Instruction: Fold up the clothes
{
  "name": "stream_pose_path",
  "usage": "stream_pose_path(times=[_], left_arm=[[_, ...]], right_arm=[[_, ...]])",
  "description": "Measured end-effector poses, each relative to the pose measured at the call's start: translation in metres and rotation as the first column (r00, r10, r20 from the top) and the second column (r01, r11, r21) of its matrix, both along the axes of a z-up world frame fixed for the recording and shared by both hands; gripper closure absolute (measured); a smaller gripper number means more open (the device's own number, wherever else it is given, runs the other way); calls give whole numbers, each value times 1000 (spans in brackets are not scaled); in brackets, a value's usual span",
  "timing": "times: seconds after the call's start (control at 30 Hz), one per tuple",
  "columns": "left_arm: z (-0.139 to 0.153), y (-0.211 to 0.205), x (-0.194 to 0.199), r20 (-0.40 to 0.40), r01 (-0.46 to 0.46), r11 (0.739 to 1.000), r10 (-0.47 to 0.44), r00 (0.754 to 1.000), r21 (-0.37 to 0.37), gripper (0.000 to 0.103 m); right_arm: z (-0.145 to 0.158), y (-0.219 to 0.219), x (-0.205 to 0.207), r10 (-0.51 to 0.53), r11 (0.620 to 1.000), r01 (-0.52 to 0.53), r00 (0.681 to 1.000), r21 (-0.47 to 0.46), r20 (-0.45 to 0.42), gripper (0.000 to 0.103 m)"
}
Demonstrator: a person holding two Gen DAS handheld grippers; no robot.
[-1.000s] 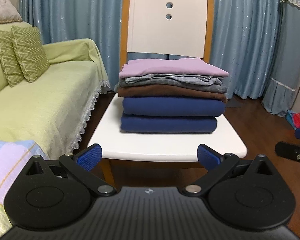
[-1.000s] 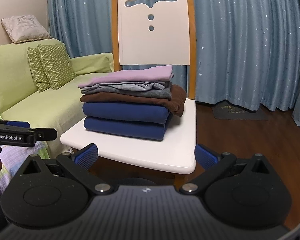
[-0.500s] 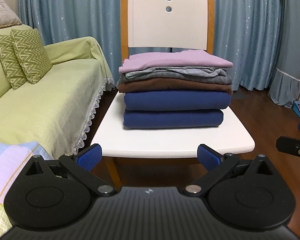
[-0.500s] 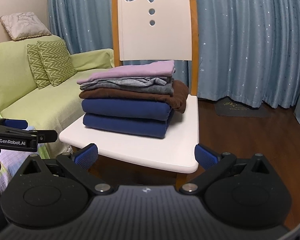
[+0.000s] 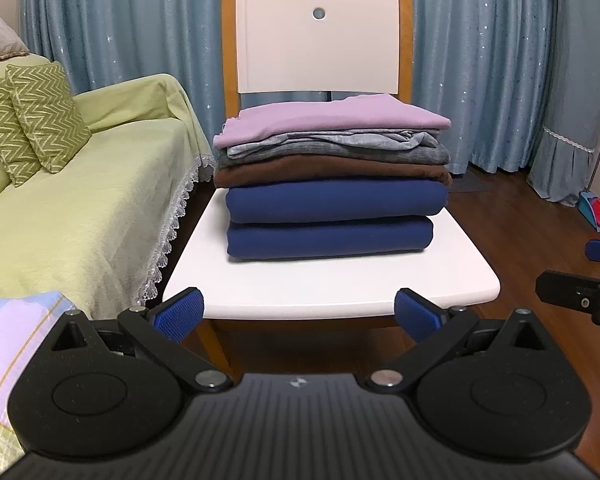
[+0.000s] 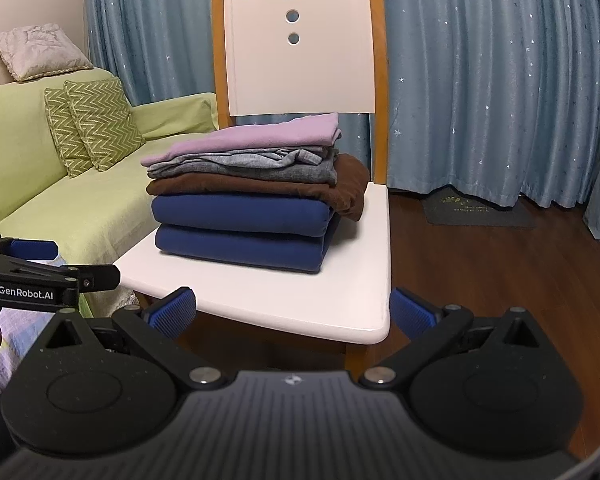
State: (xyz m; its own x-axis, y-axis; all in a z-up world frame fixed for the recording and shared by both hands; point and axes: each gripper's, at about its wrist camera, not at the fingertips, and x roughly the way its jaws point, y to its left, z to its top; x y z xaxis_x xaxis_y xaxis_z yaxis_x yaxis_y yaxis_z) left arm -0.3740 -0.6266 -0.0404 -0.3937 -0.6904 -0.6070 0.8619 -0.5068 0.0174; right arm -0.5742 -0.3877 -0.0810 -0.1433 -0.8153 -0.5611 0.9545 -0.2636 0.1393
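Folded clothes sit stacked on the chair seat, lilac piece on top, two navy ones at the bottom. Left gripper and right gripper both hover just in front of the chair, jaws spread wide, holding nothing. Sofa is left of the chair.

The chair back's top is cut off in the left wrist view; the stack hides the seat's rear.

Both tools nearer chair (slightly)
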Motion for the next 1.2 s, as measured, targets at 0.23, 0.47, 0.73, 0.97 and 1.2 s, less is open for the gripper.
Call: stream_pose_path(times=[0.23,0.47,0.73,0.97,1.2], left_arm=[[0,0,-4,1,8,1000,-8,1000,4,1],[0,-2,-7,3,13,1000,-13,1000,1,1],[0,-2,-11,-1,26,1000,-26,1000,2,1],[-1,-1,-14,-11,34,999,-34,999,-1,1],[-1,-2,-17,-19,35,999,-35,999,-2,1]], right_arm=[[0,-1,-2,0,1000,0,1000,0,-1,1],[1,-2,-2,0,1000,0,1000,0,-3,1],[1,0,-4,-9,1000,9,1000,1,1,1],[0,-1,-3,-4,1000,4,1000,4,-1,1],[-2,-2,-4,-6,1000,6,1000,10,0,1]])
